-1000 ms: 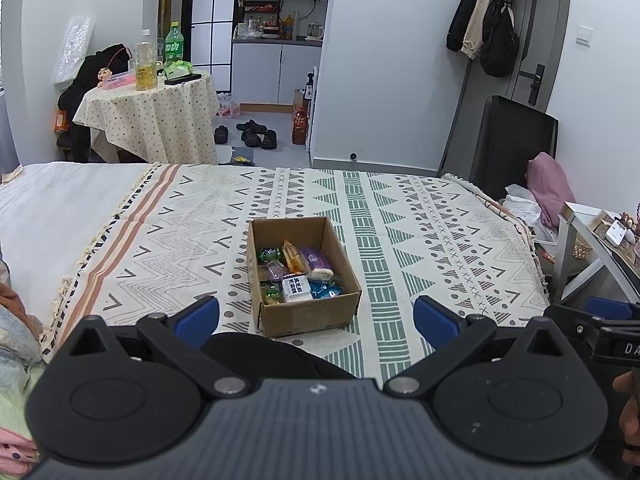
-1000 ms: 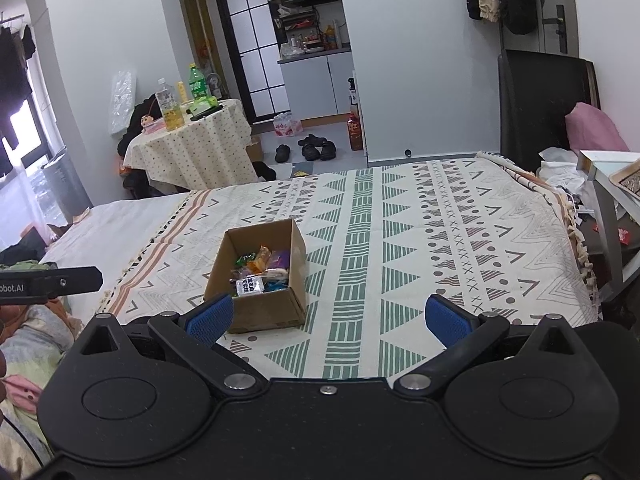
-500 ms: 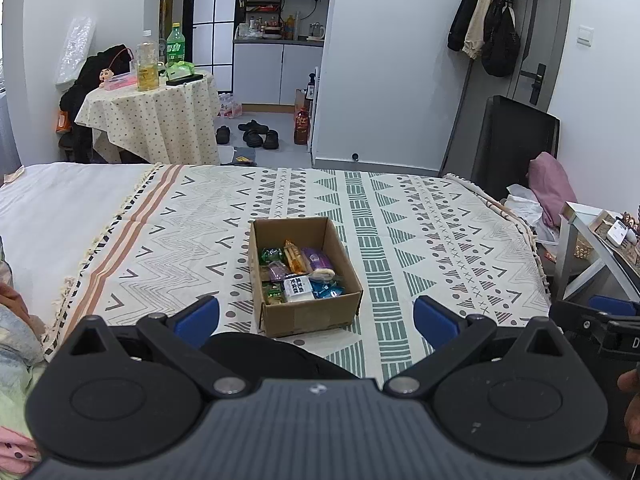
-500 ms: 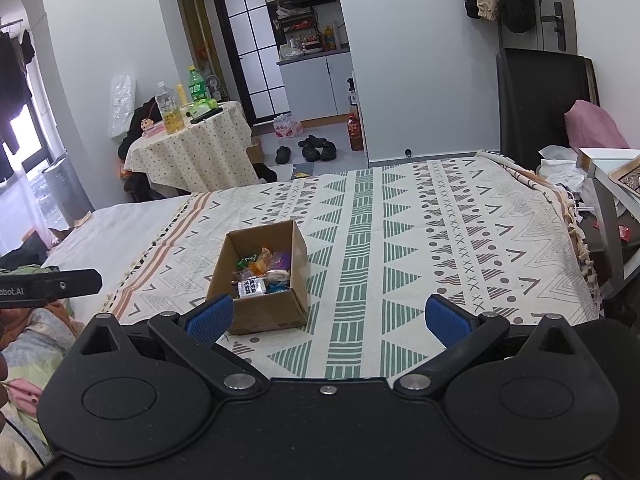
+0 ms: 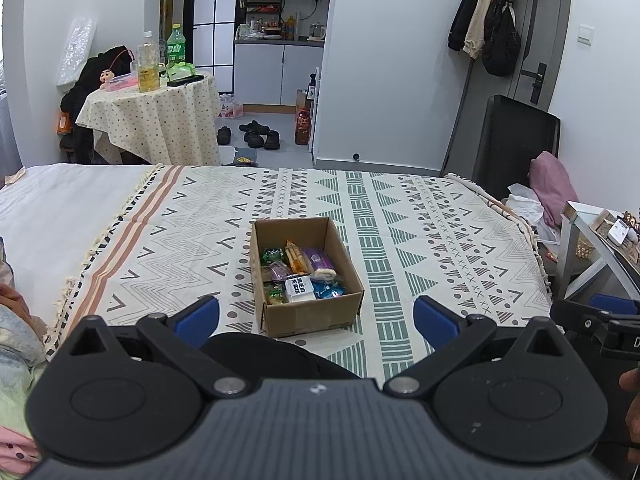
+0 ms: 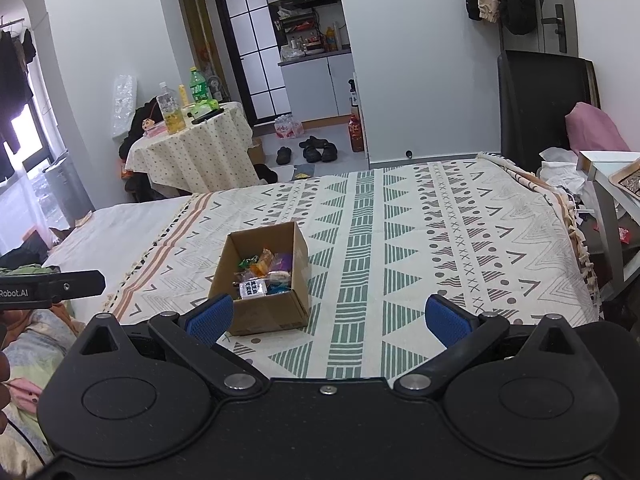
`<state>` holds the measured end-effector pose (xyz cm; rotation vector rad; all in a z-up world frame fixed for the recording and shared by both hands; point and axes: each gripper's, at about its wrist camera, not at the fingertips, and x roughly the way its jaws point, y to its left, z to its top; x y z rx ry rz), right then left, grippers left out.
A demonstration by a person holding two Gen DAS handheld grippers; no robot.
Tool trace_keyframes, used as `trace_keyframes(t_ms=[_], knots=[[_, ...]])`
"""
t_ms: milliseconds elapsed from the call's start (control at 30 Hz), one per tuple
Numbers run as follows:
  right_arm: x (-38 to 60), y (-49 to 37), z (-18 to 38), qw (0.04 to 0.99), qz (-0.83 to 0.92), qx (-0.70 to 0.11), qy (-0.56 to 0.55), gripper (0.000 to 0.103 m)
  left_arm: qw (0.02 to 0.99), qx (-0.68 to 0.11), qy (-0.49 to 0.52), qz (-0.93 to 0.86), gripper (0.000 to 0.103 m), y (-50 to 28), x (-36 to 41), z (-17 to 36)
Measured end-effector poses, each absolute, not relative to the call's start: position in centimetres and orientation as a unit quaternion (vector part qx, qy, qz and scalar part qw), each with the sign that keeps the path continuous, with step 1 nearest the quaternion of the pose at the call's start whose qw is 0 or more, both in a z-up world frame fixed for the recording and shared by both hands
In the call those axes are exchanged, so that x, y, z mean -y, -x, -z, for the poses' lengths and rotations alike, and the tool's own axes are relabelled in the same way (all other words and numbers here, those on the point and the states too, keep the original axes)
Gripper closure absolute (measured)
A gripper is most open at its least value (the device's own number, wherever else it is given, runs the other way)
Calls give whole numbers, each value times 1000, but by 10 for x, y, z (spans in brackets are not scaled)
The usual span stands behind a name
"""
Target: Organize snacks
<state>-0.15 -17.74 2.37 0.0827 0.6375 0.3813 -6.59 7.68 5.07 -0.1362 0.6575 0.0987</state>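
An open cardboard box [image 5: 316,314] sits on the patterned bedspread [image 5: 420,240]. It holds several wrapped snacks [image 5: 298,274]: green, orange, purple, blue and a white pack. The box also shows in the right wrist view [image 6: 272,316], with the snacks [image 6: 262,276] inside. My left gripper [image 5: 316,318] is open and empty, hovering just in front of the box. My right gripper [image 6: 330,318] is open and empty, with the box ahead near its left finger.
A round table [image 5: 156,120] with bottles stands beyond the bed at the left. Shoes [image 5: 256,136] lie on the floor. A black chair [image 5: 516,140] and a side table [image 5: 600,240] stand at the right. Bedding [image 5: 16,320] lies at the left.
Both grippers have risen slightly; the box sits a little lower in the views. Both stay open and empty.
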Motion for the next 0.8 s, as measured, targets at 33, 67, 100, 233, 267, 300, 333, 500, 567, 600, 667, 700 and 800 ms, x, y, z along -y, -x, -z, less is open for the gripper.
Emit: trace_keyframes(t_ms=[33,67,100,233,267,300,333,500,567,600,667,700,800], knots=[[177,1,-24,931,-186,-311,-40,0,943,-323,67,-48,0,66,-77,-51],[177,1,-24,931,-187,-311,-40,0,943,-322,67,-48,0,66,-77,-51],[177,1,-24,931,-187,-310,-39,0,943,-323,66,-47,0,66,-77,-51],[177,1,-24,931,-186,-311,-40,0,943,-324,65,-46,0,66,-77,-50],[177,1,-24,931,-186,-311,-40,0,943,-324,65,-46,0,66,-77,-50],[177,1,-24,931,-186,-311,-40,0,943,-324,65,-46,0,66,-77,-50],[177,1,-24,931,-185,-312,-40,0,943,-325,65,-45,0,66,-77,-50],[177,1,-24,931,-185,-312,-41,0,942,-326,63,-44,0,65,-76,-50],[178,0,-22,931,-184,-314,-41,0,942,-326,61,-47,0,65,-74,-49],[178,0,-21,930,-184,-314,-41,0,942,-326,61,-47,0,65,-75,-48],[179,0,-20,930,-184,-315,-41,0,942,-328,61,-47,0,64,-74,-47],[179,0,-19,930,-183,-315,-41,0,942,-328,61,-47,0,64,-75,-46],[179,0,-18,930,-182,-316,-42,0,941,-330,60,-47,0,63,-74,-45]])
